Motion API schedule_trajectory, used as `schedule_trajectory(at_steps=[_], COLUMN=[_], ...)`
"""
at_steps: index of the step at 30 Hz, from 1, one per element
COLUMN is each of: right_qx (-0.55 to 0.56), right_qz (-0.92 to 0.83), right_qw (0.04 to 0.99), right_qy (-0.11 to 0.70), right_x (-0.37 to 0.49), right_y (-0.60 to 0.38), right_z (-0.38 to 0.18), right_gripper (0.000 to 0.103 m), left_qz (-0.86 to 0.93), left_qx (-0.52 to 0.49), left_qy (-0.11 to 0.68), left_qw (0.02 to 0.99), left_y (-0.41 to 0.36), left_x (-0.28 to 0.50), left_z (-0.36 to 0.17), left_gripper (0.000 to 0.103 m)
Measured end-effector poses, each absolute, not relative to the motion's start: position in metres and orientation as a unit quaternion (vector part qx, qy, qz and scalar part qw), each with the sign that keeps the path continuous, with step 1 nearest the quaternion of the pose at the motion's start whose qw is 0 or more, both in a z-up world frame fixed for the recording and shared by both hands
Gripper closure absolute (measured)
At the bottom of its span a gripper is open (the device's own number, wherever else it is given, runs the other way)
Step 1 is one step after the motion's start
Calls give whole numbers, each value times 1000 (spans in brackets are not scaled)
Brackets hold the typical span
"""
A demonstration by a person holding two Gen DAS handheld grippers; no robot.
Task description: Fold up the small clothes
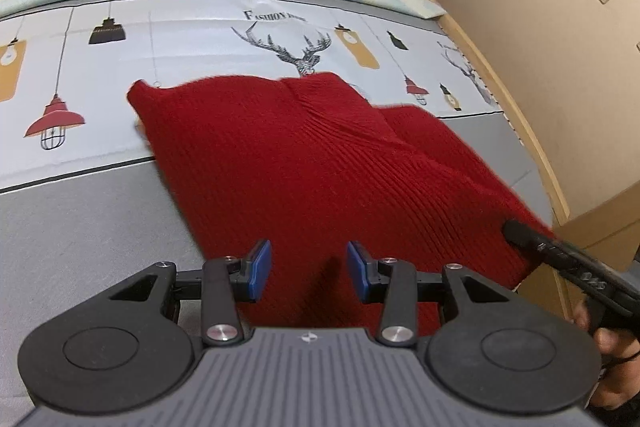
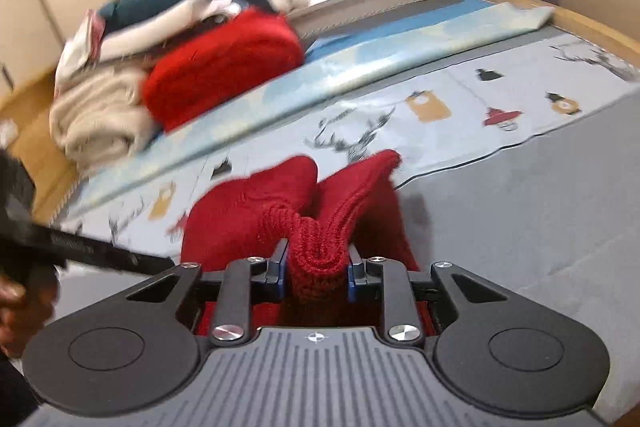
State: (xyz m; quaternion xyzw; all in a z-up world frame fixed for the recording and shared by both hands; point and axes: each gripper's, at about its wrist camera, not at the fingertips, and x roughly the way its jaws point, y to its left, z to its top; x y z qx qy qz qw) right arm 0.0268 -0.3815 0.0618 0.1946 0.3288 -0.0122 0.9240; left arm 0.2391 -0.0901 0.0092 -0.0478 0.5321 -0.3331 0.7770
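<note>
- We have the red sweater (image 1: 304,163) lying on the bed (image 1: 92,235), partly on the grey cover and partly on the printed sheet (image 1: 200,39) with deer and lamps.
- Our right gripper (image 2: 317,263) has its jaws pinching a thick, bunched wad of the sweater's ribbed edge; the knit bulges out above the blue pads (image 2: 352,273).
- Our left gripper (image 1: 309,269) hovers just over the near edge of the sweater with its jaws spread and nothing between them.
- In the left wrist view the right gripper shows at the sweater's right corner, so we judge that only one corner is held at this moment.
- Risk one: lifting or pulling with the right side alone would probably drag the sweater askew and skew the fold line, because the left corner is free.
- Risk two: the wad in the right jaws is several layers deep, so we may carry along a layer that should stay flat and end with a lumpy fold.
- Risk three: the knit stretches, so a hard tug could pull the hem out of shape or let it slip from the pads.
- Risk four: if the left jaws close too far in from the edge, they may catch only the top layer or snag the cover beneath.
- A pile of folded clothes (image 2: 168,67) sits well apart at the far end of the bed, clear of our work.
</note>
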Motion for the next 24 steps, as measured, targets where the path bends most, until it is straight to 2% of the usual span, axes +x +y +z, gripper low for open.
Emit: schedule_trajectory(at_steps=[4, 6, 10, 14, 16, 17, 18, 20, 24], right_qx=[185, 187, 142, 112, 127, 134, 140, 155, 183], right_qz=[-77, -100, -104, -93, -59, -43, -26, -1, 2], right_qw=[859, 839, 864, 895, 907, 910, 912, 907, 877], right_qy=[471, 501, 471, 422, 398, 390, 384, 391, 445], right_x=[41, 43, 48, 70, 88, 100, 112, 137, 181], right_y=[-404, -408, -404, -411, -416, -416, -415, -409, -397], right_z=[18, 5, 40, 87, 103, 108, 109, 99, 48], right_gripper=[73, 62, 56, 53, 46, 39, 33, 30, 33], left_qz=[-344, -350, -363, -350, -352, -350, -348, -348, -344], left_qx=[-39, -28, -5, 96, 108, 104, 101, 100, 94], left_qy=[535, 537, 548, 554, 546, 548, 550, 550, 551], left_qw=[770, 767, 753, 750, 753, 752, 753, 753, 754], left_y=[-102, -109, -123, -148, -155, -156, -156, -154, -151], left_x=[237, 234, 229, 216, 211, 211, 211, 211, 213], left_z=[5, 2, -13, -40, -40, -40, -40, -40, -37], left_gripper=[58, 58, 58, 59, 51, 48, 48, 48, 48])
